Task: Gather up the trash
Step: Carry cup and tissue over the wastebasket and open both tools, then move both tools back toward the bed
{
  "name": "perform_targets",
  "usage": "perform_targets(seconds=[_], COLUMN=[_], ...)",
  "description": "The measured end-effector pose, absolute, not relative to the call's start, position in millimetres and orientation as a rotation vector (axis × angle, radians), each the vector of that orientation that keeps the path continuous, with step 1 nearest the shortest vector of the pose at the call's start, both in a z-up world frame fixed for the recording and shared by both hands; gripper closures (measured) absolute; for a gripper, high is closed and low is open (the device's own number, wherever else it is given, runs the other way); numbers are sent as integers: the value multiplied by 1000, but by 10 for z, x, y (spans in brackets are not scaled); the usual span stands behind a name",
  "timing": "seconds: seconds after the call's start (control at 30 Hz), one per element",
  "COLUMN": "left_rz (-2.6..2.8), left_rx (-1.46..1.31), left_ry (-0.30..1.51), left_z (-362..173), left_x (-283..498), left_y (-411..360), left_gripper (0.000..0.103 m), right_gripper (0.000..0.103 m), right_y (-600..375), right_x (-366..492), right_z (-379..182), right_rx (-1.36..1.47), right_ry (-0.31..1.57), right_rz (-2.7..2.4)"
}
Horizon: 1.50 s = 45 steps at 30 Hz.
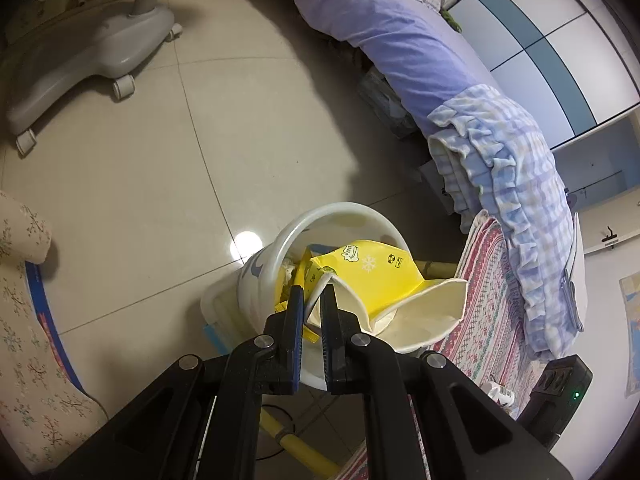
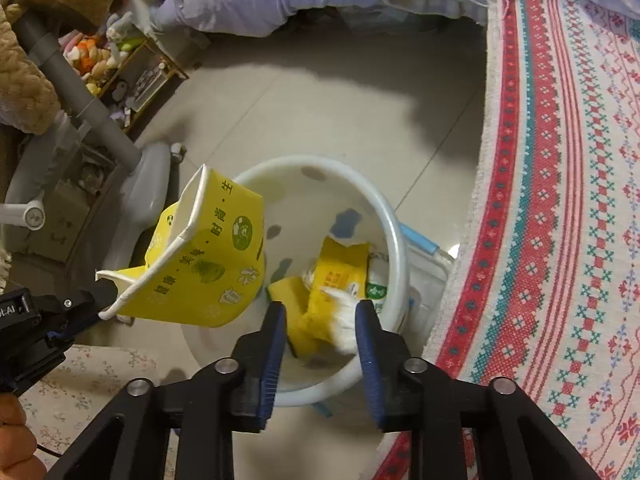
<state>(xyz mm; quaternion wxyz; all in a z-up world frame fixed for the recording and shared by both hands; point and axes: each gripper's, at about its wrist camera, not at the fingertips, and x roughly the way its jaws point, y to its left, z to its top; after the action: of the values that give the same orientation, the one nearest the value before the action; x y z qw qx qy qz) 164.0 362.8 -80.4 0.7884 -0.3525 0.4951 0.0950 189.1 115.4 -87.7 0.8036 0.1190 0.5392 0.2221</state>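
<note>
A white trash bucket (image 1: 280,252) (image 2: 384,216) stands on the tiled floor with yellow cartons (image 2: 340,276) and white tissue inside. My left gripper (image 1: 313,294) (image 2: 106,294) is shut on the white rim of a crushed yellow paper bowl (image 1: 380,280) (image 2: 208,268), which hangs over the bucket's edge. In the right wrist view that bowl is at the bucket's left side. My right gripper (image 2: 322,310) is open above the bucket, nothing between its fingers.
A red-and-teal patterned cloth (image 2: 560,200) (image 1: 488,304) hangs at the right. A bed with purple bedding (image 1: 392,40) lies beyond. A grey wheeled chair base (image 1: 80,64) (image 2: 148,184) stands at the left. A floral cushion (image 1: 24,320) is near left.
</note>
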Motion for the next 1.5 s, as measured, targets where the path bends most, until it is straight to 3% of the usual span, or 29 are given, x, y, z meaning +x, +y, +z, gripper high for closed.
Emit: perform_targets(seconds=[0.17,0.27,0.3,0.33,0.4,0.5,0.63,0.9,1.03,1.5], left_rz=[193,145,133,131,167,160,155,169,127,-44], left_rx=[-764,-803,-816,-828,-839,-802,-740,-527,-425,-248], left_ry=[1087,1128,1137,1144,1112,1092,1076,1130,1128,1077], left_z=[-876,-975,-1000,-1023,-1011,-926,-800,-677,-575,-192], left_x=[1695,1776,1800,1822,1819,1807,1722,1541,1365,482], left_y=[3569,3503,3486,3467,3455,3408,3319,2814,2410,761], left_gripper=[94,88,72,49,33,33,33,33,33,33], right_gripper=[69,69,69,69,69,68,58,57,48,48], right_y=[934,782,727,686,571,361,-89,-1209,-1865,-3415], right_x=[1804,1699,1664,1632,1544,1397,1230,1065,961,864], right_z=[-920,-883,-868,-848,-794,-688,-510,-11,157,-282], right_rx=[282,307,310,310,302,274,215,314,437,749], right_ry=[1170,1167,1164,1161,1154,1142,1121,1043,959,1032], right_rz=[450,451,453,454,455,459,418,297,234,31])
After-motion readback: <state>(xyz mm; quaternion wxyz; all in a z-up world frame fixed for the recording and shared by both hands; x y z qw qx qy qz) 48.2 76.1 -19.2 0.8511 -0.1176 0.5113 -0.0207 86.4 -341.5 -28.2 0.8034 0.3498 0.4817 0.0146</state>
